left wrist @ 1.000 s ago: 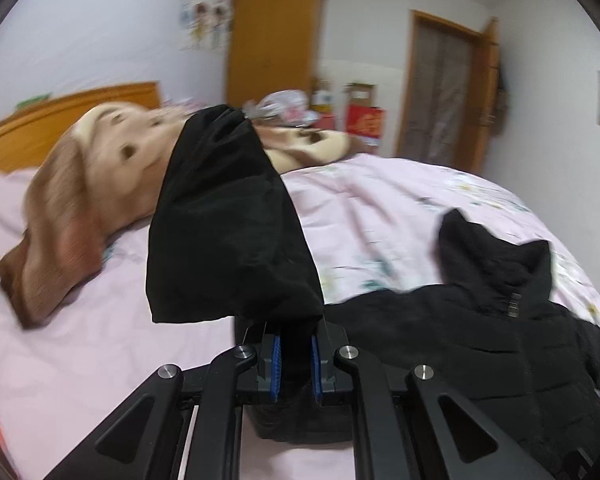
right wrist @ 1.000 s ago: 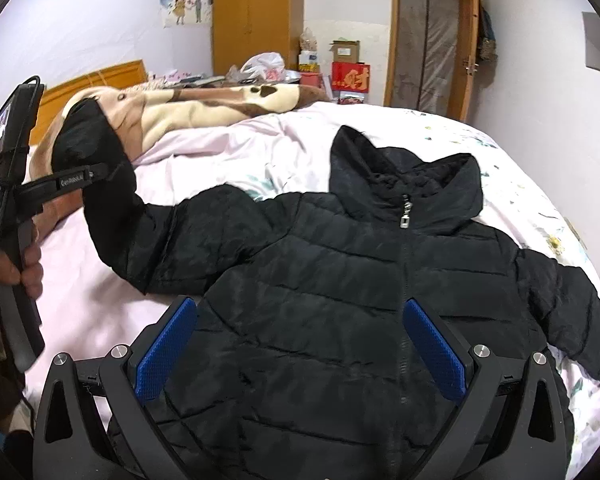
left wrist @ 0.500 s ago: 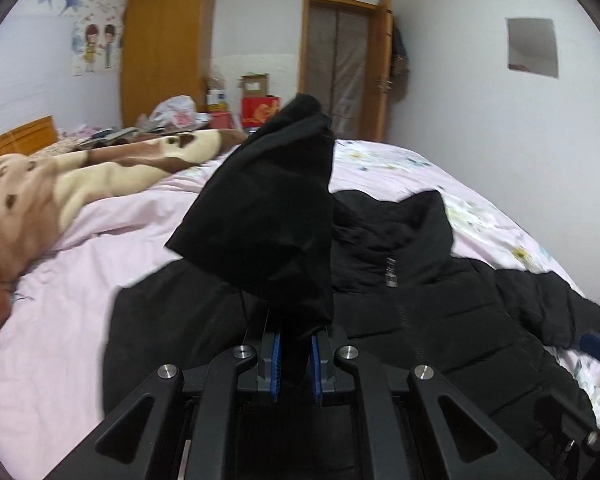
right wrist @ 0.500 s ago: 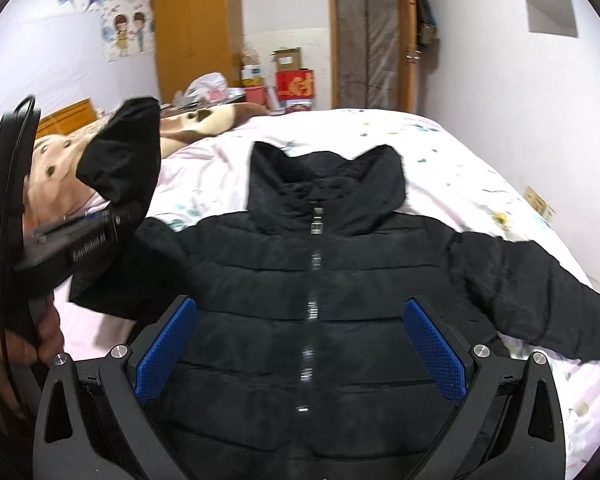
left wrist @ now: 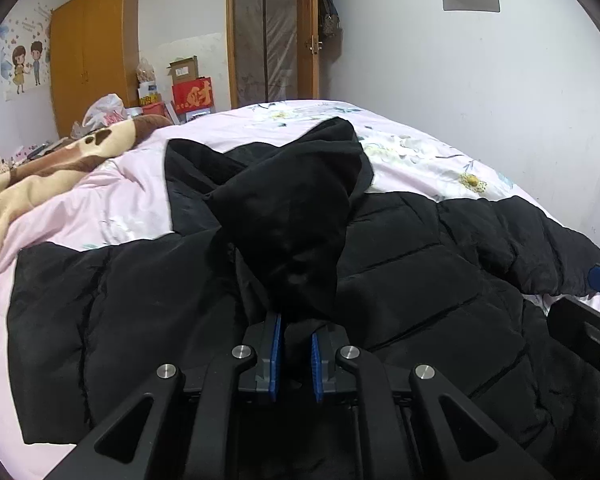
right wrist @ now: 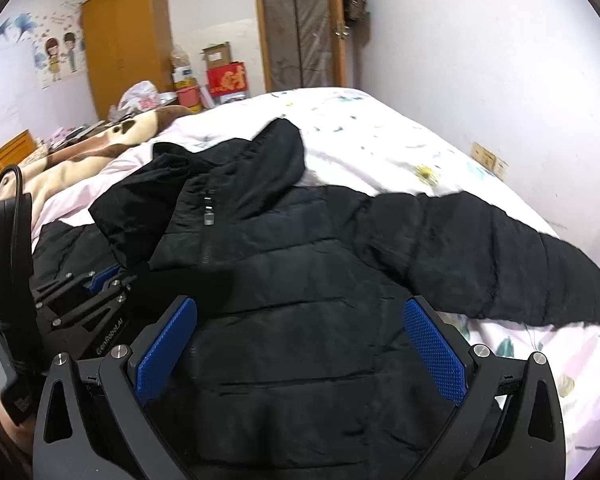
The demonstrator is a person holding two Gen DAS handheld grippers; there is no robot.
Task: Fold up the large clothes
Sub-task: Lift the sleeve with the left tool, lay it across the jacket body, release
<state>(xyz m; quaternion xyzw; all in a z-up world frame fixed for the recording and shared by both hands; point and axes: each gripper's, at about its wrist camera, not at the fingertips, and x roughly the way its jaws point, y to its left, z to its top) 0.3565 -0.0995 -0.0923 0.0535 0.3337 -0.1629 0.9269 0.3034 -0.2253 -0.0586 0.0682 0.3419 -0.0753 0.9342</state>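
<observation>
A black puffer jacket lies face up on the pink bed, hood toward the far side, zipper closed. My left gripper is shut on the end of the jacket's left sleeve and holds it folded over the jacket's chest; the same gripper shows at the left of the right wrist view. My right gripper is open and empty, just above the jacket's lower front. The jacket's other sleeve lies stretched out to the right.
The pink floral bedsheet covers the bed. A brown and cream blanket is bunched at the far left. A wooden wardrobe, boxes and a door stand by the far wall. A white wall runs along the right.
My left gripper has carried the sleeve from out at the left across and down onto the jacket's chest. My right gripper has stayed open above the lower front and shifted right.
</observation>
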